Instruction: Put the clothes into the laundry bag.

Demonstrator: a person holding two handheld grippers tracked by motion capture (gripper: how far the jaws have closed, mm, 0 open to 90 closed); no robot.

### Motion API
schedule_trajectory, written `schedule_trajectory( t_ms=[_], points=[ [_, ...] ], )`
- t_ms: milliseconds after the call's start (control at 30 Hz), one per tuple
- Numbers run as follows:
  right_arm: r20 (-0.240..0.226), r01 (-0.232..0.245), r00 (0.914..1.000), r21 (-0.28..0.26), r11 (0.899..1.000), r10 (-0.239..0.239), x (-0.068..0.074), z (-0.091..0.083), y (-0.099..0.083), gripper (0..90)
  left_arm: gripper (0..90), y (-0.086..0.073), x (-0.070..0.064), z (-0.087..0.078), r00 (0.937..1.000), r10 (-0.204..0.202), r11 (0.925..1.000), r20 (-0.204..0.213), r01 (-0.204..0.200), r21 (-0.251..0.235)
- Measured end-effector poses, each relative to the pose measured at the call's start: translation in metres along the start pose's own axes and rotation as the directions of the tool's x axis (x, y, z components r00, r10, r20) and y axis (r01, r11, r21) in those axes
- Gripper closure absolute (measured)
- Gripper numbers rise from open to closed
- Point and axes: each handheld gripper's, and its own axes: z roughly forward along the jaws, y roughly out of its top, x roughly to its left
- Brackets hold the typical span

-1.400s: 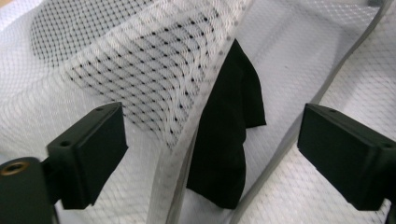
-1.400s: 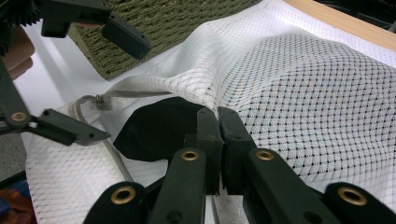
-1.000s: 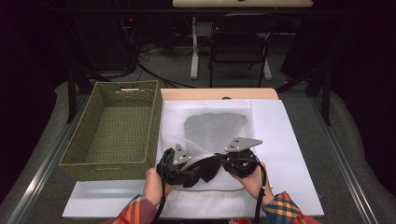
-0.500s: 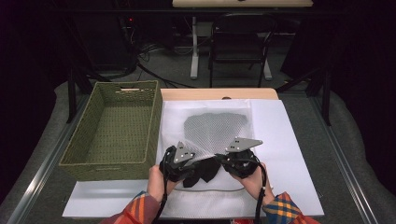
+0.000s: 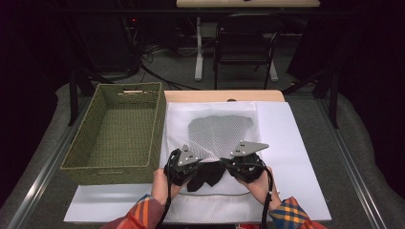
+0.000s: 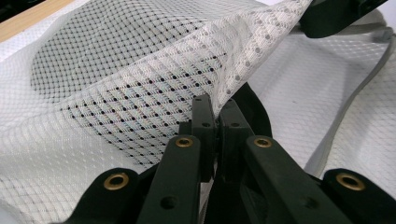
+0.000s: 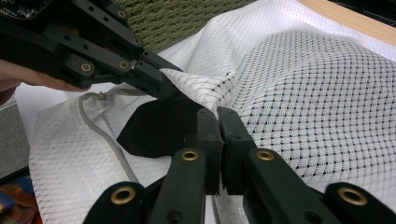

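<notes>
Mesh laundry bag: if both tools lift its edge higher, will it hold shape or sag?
The mesh laundry bag probably sags: its netting already drapes in soft folds between the left tool and right tool. It looks light. The dark garment inside may slide.

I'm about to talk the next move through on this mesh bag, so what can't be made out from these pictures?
- Dark garment: mostly under the mesh laundry bag and, in the high view, behind both hand-held grippers; its type is unclear.
- Left hand-held gripper: the mesh edge covers its tips, so the depth of its grip is hidden.
- Right hand-held gripper: same, in the right gripper view.
- Zipper pull: too small to judge.
- Bag's near edge: cut off by sleeves in the high view.
</notes>
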Motion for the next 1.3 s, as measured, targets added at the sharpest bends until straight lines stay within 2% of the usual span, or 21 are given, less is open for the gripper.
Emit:
schedule_trajectory(
  t_ms=[333,433,567,600,633,667,867,1067,1200,1300],
  points=[
    [0.000,0.005,1.0000,0.002,1.000,-0.005,0.001,-0.002,-0.001,88.3,87.9,0.000,-0.002,-0.004,0.9999,0.010,0.9999,0.005,-0.010,-0.010],
    [-0.002,0.009,1.0000,0.005,1.000,-0.009,0.002,-0.003,-0.002,88.3,87.4,0.000,-0.003,-0.005,0.9997,0.017,0.9998,0.020,-0.017,-0.005],
    [-0.001,0.008,1.0000,0.002,1.000,-0.008,0.001,-0.004,-0.002,88.3,71.1,0.001,-0.005,-0.003,0.9984,0.028,0.9996,0.048,-0.028,-0.010],
    [-0.002,0.006,1.0000,0.003,1.000,-0.006,0.001,-0.004,-0.002,88.3,64.2,0.002,-0.006,-0.002,0.9987,0.029,0.9996,0.042,-0.028,-0.009],
    [-0.002,0.006,1.0000,0.003,1.000,-0.006,0.001,-0.004,-0.002,88.3,62.7,0.002,-0.007,-0.001,0.9986,0.030,0.9995,0.043,-0.030,-0.005],
    [-0.003,0.006,1.0000,0.003,1.000,-0.006,0.001,-0.004,-0.003,88.3,63.9,0.002,-0.007,0.001,0.9989,0.025,0.9997,0.041,-0.024,-0.010],
    [-0.014,0.006,0.9999,0.010,1.000,-0.006,0.003,-0.005,-0.005,88.3,87.3,0.000,-0.008,0.000,0.9985,0.020,0.9995,0.050,-0.019,-0.024],
    [-0.034,0.011,0.9994,0.021,1.000,-0.010,0.005,-0.007,-0.008,87.9,88.0,-0.003,-0.009,-0.006,0.9969,0.037,0.9992,0.069,-0.036,-0.016],
    [-0.060,0.014,0.9981,0.052,0.999,-0.011,0.007,-0.005,-0.011,87.7,88.0,-0.006,-0.011,-0.008,0.9945,0.060,0.9981,0.086,-0.061,0.007],
    [-0.072,0.014,0.9974,0.066,0.998,-0.009,0.007,-0.004,-0.013,87.6,88.1,-0.008,-0.011,-0.009,0.9951,0.059,0.9978,0.079,-0.061,0.024]
  ],
)
